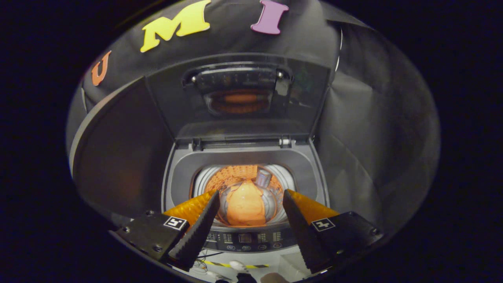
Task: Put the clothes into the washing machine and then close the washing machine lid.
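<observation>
A grey top-loading washing machine [243, 157] stands below me with its lid [239, 98] raised upright at the back. An orange garment [245, 206] lies at the bottom of the drum [204, 179]. A small bluish part [262, 177] sits on the drum wall behind the garment. My gripper [250, 192] hovers above the drum's front rim, open, with nothing between its fingers. Seen through the gap between the fingers, the garment lies well below them and untouched.
The control panel [245, 237] runs along the machine's front edge, under the fingers. A dark flat panel [118, 149] stands left of the machine. Black cloth hangs behind and to the right. Yellow-black tape [224, 264] and white cables lie on the floor in front.
</observation>
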Tool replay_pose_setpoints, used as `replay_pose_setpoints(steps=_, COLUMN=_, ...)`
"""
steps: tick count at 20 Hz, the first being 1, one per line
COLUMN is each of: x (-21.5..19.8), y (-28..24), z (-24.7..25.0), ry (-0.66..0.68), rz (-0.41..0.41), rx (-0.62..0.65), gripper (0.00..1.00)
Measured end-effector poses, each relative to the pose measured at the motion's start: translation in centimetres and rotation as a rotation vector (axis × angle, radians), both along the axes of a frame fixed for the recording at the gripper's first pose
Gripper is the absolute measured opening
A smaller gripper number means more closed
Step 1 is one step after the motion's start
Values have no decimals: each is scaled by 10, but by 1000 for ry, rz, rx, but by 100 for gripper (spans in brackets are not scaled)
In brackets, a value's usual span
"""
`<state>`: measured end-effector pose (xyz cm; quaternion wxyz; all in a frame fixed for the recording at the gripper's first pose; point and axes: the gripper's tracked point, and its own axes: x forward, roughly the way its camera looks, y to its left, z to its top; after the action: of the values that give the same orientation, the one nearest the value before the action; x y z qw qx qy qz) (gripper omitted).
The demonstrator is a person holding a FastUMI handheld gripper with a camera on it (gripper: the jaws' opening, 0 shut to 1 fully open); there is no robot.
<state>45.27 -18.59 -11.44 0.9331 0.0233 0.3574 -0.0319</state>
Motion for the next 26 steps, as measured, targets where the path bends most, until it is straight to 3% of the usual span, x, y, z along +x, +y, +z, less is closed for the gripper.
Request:
replay_pose_setpoints(steps=10, x=31, y=7, z=95, ry=-187, rz=17, rx=18, gripper=100)
replay_pose_setpoints(steps=19, x=117, y=13, z=184, ry=-298, rz=11, rx=26, gripper=100)
replay_pose_setpoints(steps=26, x=185, y=17, z=201, ry=-279, rz=8, rx=16, gripper=100)
